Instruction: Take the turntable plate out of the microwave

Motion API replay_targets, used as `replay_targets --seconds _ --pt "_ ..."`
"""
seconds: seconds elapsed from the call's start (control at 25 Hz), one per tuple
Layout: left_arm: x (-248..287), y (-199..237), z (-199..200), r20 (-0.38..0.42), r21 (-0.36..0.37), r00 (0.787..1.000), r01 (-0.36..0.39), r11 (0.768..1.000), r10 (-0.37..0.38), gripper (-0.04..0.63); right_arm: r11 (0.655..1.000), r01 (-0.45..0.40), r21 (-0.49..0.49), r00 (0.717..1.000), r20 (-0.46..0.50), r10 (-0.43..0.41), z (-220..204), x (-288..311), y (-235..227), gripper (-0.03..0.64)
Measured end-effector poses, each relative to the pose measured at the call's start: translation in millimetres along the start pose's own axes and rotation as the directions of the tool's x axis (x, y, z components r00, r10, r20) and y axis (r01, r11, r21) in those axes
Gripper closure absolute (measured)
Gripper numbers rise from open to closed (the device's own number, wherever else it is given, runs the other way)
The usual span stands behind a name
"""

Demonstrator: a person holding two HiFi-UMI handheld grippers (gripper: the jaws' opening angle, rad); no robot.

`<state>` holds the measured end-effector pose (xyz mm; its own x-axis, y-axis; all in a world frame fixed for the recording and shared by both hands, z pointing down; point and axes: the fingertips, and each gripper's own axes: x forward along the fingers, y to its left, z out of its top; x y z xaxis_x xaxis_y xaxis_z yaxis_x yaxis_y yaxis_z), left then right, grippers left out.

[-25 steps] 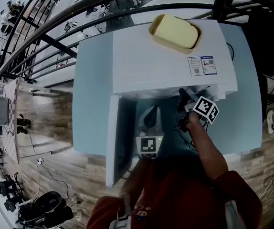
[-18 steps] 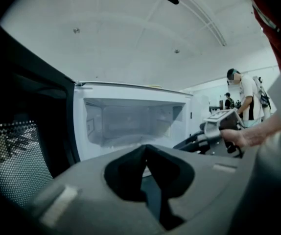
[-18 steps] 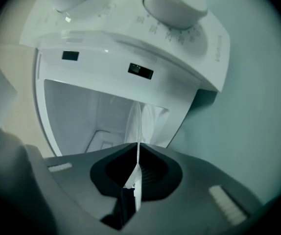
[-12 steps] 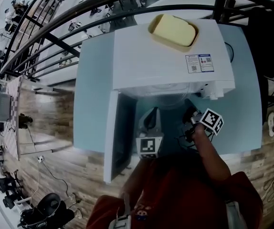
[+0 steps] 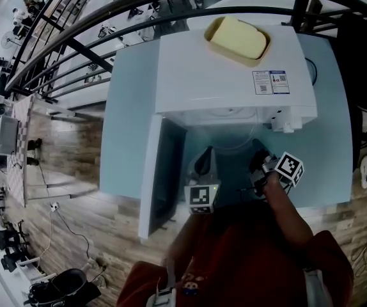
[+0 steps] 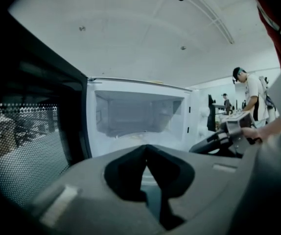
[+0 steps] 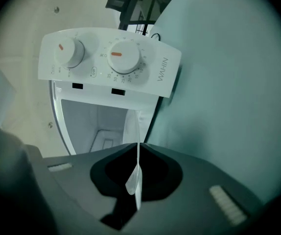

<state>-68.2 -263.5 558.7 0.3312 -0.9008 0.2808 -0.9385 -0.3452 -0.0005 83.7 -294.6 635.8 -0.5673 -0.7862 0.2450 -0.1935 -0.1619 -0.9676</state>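
Note:
The white microwave (image 5: pixel 228 69) stands on a pale blue table (image 5: pixel 327 107) with its door (image 5: pixel 161 171) swung open to the left. The clear glass turntable plate (image 5: pixel 233 146) sticks out of the cavity mouth as a faint arc. My right gripper (image 5: pixel 258 155) is shut on its right rim. In the right gripper view, rolled on its side, the plate (image 7: pixel 134 182) runs edge-on as a thin pale line between the closed jaws of the right gripper (image 7: pixel 138 153). My left gripper (image 5: pixel 204 155) hovers before the opening, shut and empty (image 6: pixel 146 148), facing the cavity (image 6: pixel 135 114).
A yellow lidded container (image 5: pixel 238 38) sits on top of the microwave. The control panel (image 7: pixel 111 62) with two dials is just right of the cavity. The open door (image 6: pixel 28 131) walls off the left side. A black railing (image 5: pixel 75 50) runs behind the table, and people (image 6: pixel 248 92) stand far off.
Both grippers have drawn back from the microwave toward the person. The right one brought the plate's rim further out of the cavity.

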Motion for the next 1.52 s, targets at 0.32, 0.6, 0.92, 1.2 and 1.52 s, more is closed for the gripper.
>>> replay_targets --seconds 0.32,0.6,0.92,1.2,1.52 --pt "-8 4 -15 -0.023 -0.043 1.000 -0.022 0.999 0.021 0.593 1.000 -0.013 0.018 1.000 -0.014 0.013 -2 -1 -2 0.606" --pt "-7 7 -34 -0.073 -0.215 0.997 -0.044 0.976 0.029 0.515 1.000 -0.008 0.013 1.000 -0.017 0.008 -2 -1 -1 0.606" --pt "4 5 -62 -0.033 -0.717 0.997 0.024 0.697 -0.069 0.394 1.000 -0.018 -0.008 1.000 -0.017 0.018 0 0 2 0.606" --pt "26 9 -57 0.088 -0.864 0.992 0.120 0.489 -0.087 0.376 1.000 -0.024 -0.011 0.999 -0.024 0.024 0 1 3 0.606" --pt "57 11 -55 0.161 -0.919 0.983 0.182 0.348 -0.089 0.374 1.000 -0.021 -0.011 0.999 -0.032 0.021 0 0 4 0.606"
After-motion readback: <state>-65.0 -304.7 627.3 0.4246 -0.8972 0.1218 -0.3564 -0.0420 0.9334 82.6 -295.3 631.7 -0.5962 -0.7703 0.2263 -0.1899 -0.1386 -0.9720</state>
